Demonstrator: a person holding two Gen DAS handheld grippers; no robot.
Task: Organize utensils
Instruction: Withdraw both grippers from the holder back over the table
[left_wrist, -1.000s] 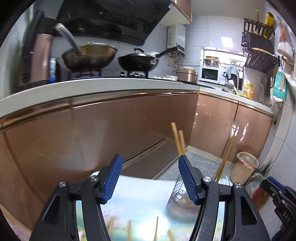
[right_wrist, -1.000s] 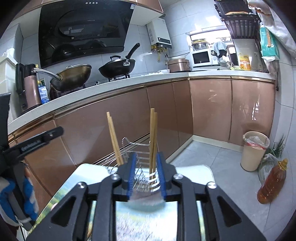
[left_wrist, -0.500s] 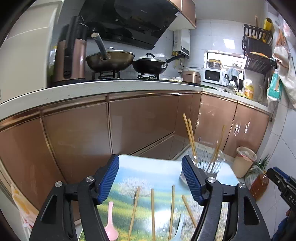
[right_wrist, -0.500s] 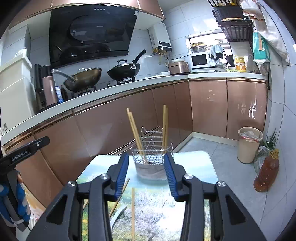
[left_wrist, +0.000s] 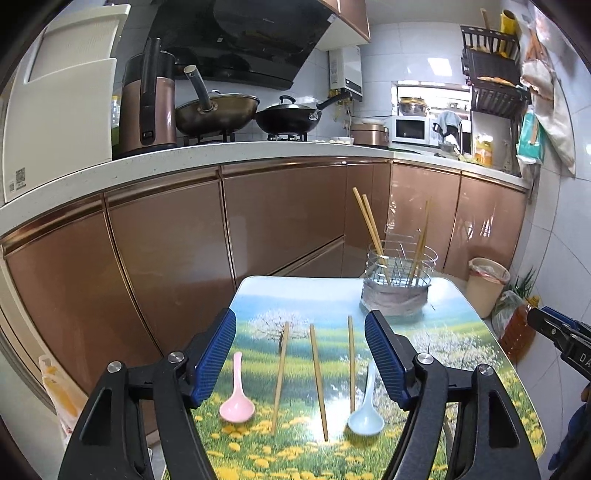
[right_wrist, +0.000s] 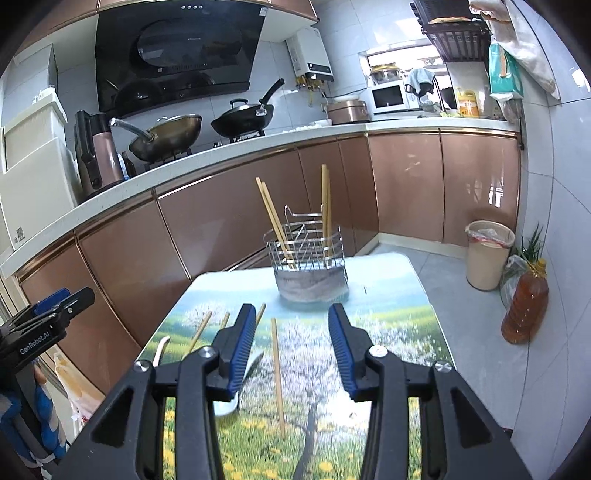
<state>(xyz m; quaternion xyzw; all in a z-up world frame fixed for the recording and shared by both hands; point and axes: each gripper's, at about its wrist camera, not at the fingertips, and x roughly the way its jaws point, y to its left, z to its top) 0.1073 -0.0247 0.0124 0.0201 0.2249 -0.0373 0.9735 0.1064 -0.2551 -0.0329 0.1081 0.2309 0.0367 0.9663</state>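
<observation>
**Loose chopsticks and two spoons left to gather into the wire holder**

The left gripper hangs above the near part of the tabletop with its fingers wide apart and nothing between them. The right gripper has its fingers parted less widely, also empty; through the gap one chopstick lies flat on the surface below.

In the left wrist view three chopsticks lie side by side, roughly pointing from the near edge toward the far edge, with a pink spoon on their left and a pale blue spoon on their right, its handle just beside the rightmost stick. The wire holder stands near the far right corner and already carries two pairs of upright chopsticks.

The sticks look light, stiff and thin, and the printed surface is glossy, so they will likely roll or skid if nudged sideways. A pinch across the middle of a stick, fingers straddling it squarely, should keep it balanced; taken near one end it would probably droop or swivel. The spoons look like smooth plastic or ceramic, and possibly slippery. Their handles are the sensible place to grip, near where they meet the bowls, since the rounded bowls offer the flat pads little purchase. The holder seems light enough to tip if a stick is pushed against its rim.
</observation>
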